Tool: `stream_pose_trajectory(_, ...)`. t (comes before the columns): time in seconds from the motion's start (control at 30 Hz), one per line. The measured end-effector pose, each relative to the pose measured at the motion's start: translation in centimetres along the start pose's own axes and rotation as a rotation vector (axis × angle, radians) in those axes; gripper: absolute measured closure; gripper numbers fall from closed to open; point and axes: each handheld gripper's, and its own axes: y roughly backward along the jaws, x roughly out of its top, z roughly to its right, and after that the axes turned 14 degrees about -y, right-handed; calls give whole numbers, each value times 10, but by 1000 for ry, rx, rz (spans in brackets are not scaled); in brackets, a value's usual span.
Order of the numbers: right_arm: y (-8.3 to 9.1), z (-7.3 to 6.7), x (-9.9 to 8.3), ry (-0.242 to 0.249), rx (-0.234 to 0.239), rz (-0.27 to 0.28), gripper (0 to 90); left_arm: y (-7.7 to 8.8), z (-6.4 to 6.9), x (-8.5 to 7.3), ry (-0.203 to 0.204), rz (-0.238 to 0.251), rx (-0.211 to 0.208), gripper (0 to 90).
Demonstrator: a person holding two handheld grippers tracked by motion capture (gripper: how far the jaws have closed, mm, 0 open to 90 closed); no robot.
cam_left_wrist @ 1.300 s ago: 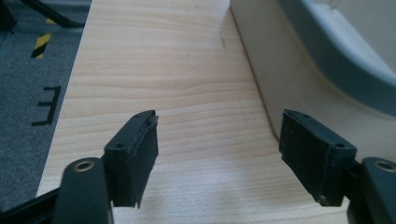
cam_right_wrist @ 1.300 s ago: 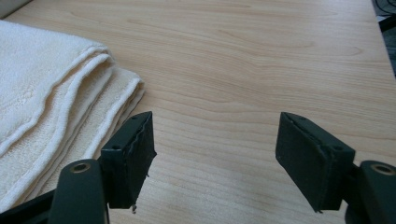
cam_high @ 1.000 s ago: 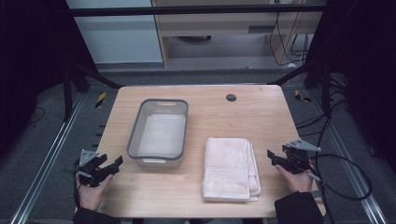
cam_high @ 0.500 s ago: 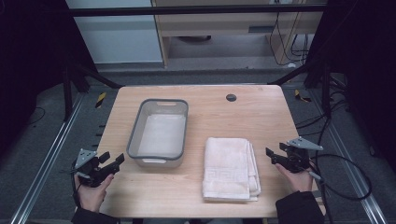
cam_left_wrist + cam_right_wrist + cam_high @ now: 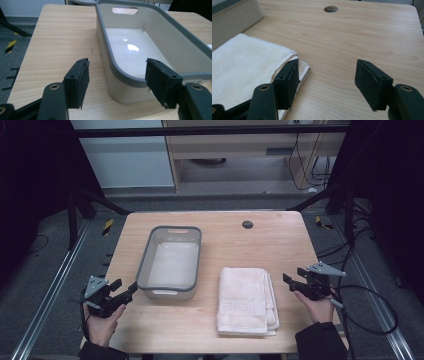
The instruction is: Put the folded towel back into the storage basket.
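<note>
- The table (image 5: 220, 330) is pale wood with a plain grain, set in a dim room; a small round hole (image 5: 247, 224) sits near its far edge.
- Grey floor surrounds the table, with metal rails (image 5: 47, 305) running along both sides and yellow-black tape (image 5: 107, 226) off the far left corner.
- Behind the table stand a white panel (image 5: 125, 157) and a wooden cabinet (image 5: 235, 145); cables (image 5: 370, 300) loop on the floor at the right.
- The left gripper (image 5: 129, 292) hovers at the table's near left edge, jaws spread with nothing between the pads; its jaws have just been closing a little.
- The bin (image 5: 170, 262), grey-rimmed and empty, stands just ahead of the left gripper, its near corner lined up with the gap between the jaws in the left gripper view (image 5: 150, 57).
- The right gripper (image 5: 289, 281) hangs near the right edge, jaws apart and holding nothing; they have just been narrowing.
- The towel (image 5: 246, 301), folded and cream, lies just beside the right gripper, on its left-jaw side (image 5: 244, 67), apart from the bin.
</note>
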Motion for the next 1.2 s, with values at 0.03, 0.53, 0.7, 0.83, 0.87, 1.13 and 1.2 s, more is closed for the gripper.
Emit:
stream_pose_trajectory(0.03,0,-1,2,-2,4,5,361,0,1,2,-4,2,0,350)
stream_pose_trajectory(0.53,0,-10,23,-18,48,23,358,-4,18,23,-20,56,-35,369)
stream_pose_trajectory(0.7,-1,-12,27,-8,54,23,346,-7,27,29,-39,59,-49,376)
stream_pose_trajectory(0.83,-1,-16,32,2,63,33,330,-11,39,37,-61,67,-71,377)
stream_pose_trajectory(0.87,-1,-17,33,4,66,34,326,-12,42,38,-66,70,-75,378)
stream_pose_trajectory(1.13,-5,-21,38,11,77,35,288,-19,63,48,-94,87,-117,374)
stream_pose_trajectory(1.2,-5,-23,40,11,85,39,280,-21,69,50,-104,85,-133,374)
